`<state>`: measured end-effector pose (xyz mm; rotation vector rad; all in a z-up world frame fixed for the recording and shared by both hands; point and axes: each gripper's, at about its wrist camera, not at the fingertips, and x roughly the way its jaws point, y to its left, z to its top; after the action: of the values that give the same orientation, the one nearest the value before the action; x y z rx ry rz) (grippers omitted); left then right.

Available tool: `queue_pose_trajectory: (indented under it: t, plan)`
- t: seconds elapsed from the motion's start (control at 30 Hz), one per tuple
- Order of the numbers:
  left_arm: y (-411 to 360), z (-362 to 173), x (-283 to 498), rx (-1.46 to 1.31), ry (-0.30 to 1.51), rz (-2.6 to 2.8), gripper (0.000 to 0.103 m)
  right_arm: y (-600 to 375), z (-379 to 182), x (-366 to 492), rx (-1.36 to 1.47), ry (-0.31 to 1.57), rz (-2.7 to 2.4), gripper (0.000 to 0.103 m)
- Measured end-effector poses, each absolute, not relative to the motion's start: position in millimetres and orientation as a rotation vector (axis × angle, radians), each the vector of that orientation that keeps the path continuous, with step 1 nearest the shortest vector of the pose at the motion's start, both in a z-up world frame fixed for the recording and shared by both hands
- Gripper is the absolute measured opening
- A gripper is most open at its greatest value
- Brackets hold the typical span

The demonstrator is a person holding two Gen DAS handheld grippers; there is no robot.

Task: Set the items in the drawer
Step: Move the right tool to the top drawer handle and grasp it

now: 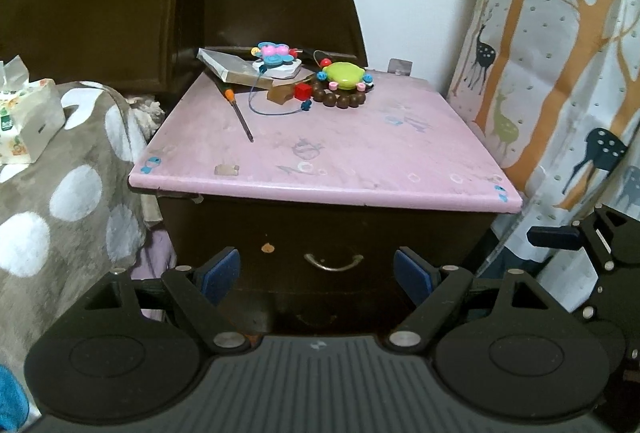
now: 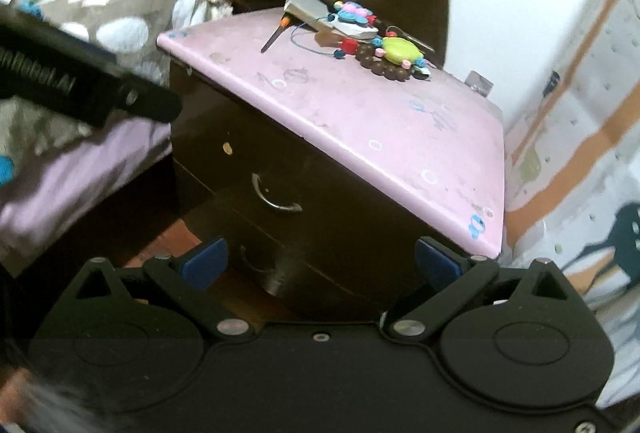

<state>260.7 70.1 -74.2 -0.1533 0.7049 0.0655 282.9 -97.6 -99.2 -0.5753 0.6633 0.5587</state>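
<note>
The dark brown wooden drawer (image 1: 332,245) with its curved metal handle (image 1: 333,262) sits closed in the front of the pink-topped nightstand (image 1: 360,153), straight ahead at twelve o'clock from the left gripper (image 1: 316,275), whose blue-padded fingers (image 1: 220,275) are spread wide and hold nothing. In the right wrist view the same handle (image 2: 276,193) lies at about eleven o'clock from the right gripper (image 2: 320,261), also spread wide and empty — a second, lower drawer handle (image 2: 252,261) shows faintly just beyond its fingers. The items are clustered at the far edge of the top: a lime-green oval toy with pink and blue beads (image 1: 345,75) resting against a ring of round brown wooden beads (image 1: 338,99), a red cube (image 1: 303,91) just beside them, a pink-and-blue butterfly toy (image 1: 274,53) on a flat grey box (image 1: 228,67), and an orange-collared screwdriver (image 1: 238,109) lying toward seven o'clock from the box. Left of the nightstand lies a grey blanket with white dots (image 1: 60,193) — a tissue pack (image 1: 28,113) rests on it. At three o'clock hangs a white curtain printed with trees and deer (image 1: 560,73).
</note>
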Motion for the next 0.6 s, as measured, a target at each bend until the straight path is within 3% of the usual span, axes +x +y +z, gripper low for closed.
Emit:
queue_pose_trajectory:
  t: [0.43, 0.47, 0.5, 0.53, 0.6]
  plan:
    - [87, -120, 293, -0.145, 0.697, -0.009, 0.084, -67, -143, 307, -0.839, 0.614, 0.675, 0.099]
    - [90, -121, 296, -0.141, 0.693, -0.018, 0.084, -62, -147, 308, -0.861, 0.609, 0.694, 0.095]
    - [93, -121, 297, -0.139, 0.69, -0.019, 0.084, -58, -151, 309, -0.887, 0.603, 0.711, 0.072]
    - [95, -121, 299, -0.137, 0.685, -0.021, 0.084, -52, -157, 310, -0.922, 0.599, 0.723, 0.044]
    - [99, -120, 302, -0.124, 0.672, -0.021, 0.084, -41, -168, 313, -0.987, 0.586, 0.741, 0.041]
